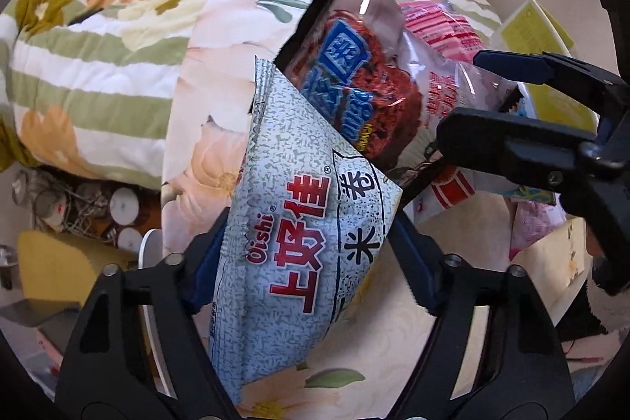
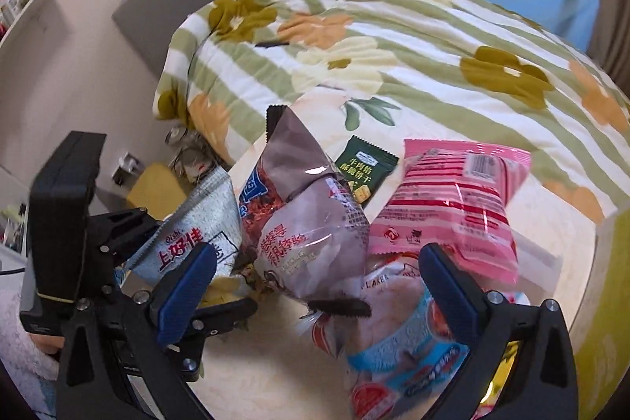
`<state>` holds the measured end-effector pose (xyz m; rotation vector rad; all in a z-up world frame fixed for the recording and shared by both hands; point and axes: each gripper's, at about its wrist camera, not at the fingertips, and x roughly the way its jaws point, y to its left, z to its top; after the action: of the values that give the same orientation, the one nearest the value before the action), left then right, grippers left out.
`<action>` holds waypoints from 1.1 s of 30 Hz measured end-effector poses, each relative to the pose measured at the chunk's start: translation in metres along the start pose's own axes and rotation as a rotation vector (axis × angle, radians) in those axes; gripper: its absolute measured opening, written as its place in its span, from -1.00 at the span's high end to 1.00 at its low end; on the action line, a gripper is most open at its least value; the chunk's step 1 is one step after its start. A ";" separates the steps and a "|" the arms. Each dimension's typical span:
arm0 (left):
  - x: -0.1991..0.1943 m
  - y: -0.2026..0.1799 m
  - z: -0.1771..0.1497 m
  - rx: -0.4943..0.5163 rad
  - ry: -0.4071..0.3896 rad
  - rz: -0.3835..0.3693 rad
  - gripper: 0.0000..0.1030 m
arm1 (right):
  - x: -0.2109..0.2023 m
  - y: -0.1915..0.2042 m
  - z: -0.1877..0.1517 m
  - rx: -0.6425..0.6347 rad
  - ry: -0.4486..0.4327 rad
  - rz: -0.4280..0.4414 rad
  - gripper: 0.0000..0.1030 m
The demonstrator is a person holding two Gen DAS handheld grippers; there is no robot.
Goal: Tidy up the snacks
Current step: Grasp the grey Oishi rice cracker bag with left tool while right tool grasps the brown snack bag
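Left tongs (image 1: 303, 254) clamped on grey Oishi packet (image 1: 303, 223), held tilted above the bed sheet (image 1: 204, 97). Right tongs (image 2: 319, 286) apart, straddling brown-mauve snack bag (image 2: 311, 235); blue-and-red bag (image 2: 397, 349) beneath. Pink packet (image 2: 453, 207) just beside, small dark green packet (image 2: 364, 172) behind. Striped floral quilt (image 2: 393, 38) bunched beyond.

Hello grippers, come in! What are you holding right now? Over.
Left gripper shut on grey speckled Oishi snack bag. Right gripper open around brown-and-clear snack pouch. Pink packet and small dark green packet lie close beyond.
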<state>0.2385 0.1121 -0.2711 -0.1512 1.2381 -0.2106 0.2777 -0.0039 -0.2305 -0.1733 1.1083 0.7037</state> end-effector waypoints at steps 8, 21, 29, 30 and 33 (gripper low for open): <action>-0.007 0.015 -0.010 -0.100 0.000 0.001 -0.05 | 0.020 0.005 0.011 -0.098 0.055 0.023 -0.88; -0.021 0.024 -0.028 -0.151 -0.023 0.016 0.01 | 0.047 0.013 0.020 -0.134 0.124 0.053 -0.54; -0.031 0.024 -0.029 -0.151 -0.042 0.008 0.06 | 0.043 0.016 0.020 -0.102 0.111 0.039 -0.21; -0.033 0.024 -0.029 -0.146 -0.046 0.008 0.06 | 0.041 0.017 0.020 -0.096 0.104 0.037 -0.15; -0.044 0.021 -0.029 -0.126 -0.062 0.006 0.06 | 0.031 0.017 0.019 -0.061 0.080 0.039 -0.11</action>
<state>0.1993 0.1431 -0.2443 -0.2612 1.1899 -0.1215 0.2904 0.0314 -0.2450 -0.2337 1.1696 0.7708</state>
